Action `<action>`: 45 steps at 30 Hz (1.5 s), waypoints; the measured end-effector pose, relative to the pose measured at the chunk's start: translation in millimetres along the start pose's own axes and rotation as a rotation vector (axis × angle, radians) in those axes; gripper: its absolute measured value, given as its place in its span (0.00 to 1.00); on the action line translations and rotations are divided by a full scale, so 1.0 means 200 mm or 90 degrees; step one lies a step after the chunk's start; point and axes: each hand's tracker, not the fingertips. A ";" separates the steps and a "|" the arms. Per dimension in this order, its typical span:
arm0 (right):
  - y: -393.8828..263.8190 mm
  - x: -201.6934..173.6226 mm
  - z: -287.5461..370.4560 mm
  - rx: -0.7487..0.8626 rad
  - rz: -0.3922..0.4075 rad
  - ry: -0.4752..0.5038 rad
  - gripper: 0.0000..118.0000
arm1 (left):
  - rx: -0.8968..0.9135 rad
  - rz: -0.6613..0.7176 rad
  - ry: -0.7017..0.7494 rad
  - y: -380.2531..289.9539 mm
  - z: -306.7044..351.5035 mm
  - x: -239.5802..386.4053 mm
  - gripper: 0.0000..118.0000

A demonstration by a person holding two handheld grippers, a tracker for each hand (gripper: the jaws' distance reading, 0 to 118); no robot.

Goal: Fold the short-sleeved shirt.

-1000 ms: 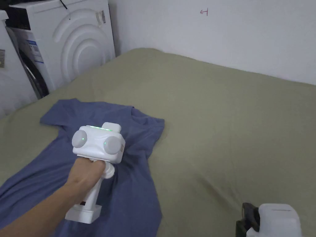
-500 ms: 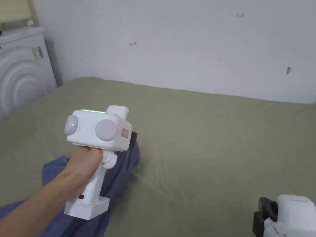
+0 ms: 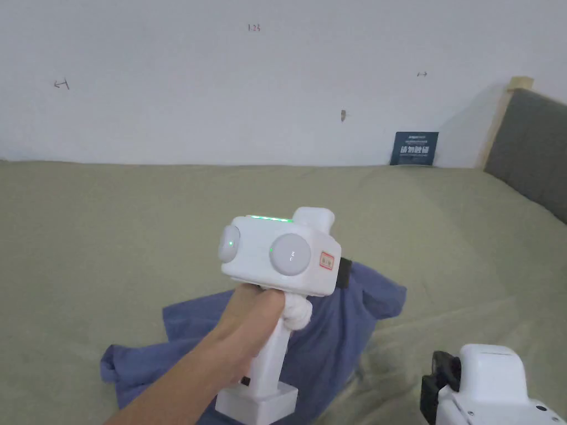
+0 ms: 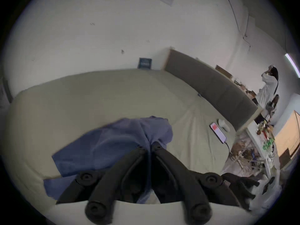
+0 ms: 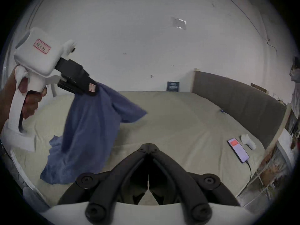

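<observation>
Blue cloth of the shirt (image 5: 90,123) is pinched in the closed left gripper (image 4: 150,145) and lifted, its lower part trailing on the bed (image 3: 138,221) below. Beside it, the right gripper (image 5: 148,145) is shut, empty. A one-point hold risks bunching.

A: What's on the olive bed sheet (image 3: 138,221)?
B: Phone (image 5: 238,150) on a cable, white object (image 5: 247,141) just beside it. Grey headboard (image 5: 235,101) behind.
A: Wall?
B: Dark blue card (image 3: 416,148) leaning at its base.
</observation>
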 end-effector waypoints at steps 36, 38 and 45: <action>-0.09 -0.28 0.09 0.018 0.020 0.091 0.00 | 0.249 0.116 0.448 -1.17 1.24 -0.35 0.00; -0.10 -0.30 0.10 0.013 0.024 0.097 0.00 | 0.234 0.141 0.442 -1.19 1.26 -0.40 0.00; -0.13 -0.36 0.02 -0.010 0.034 0.107 0.00 | 0.132 0.204 0.371 -1.04 1.01 -0.72 0.00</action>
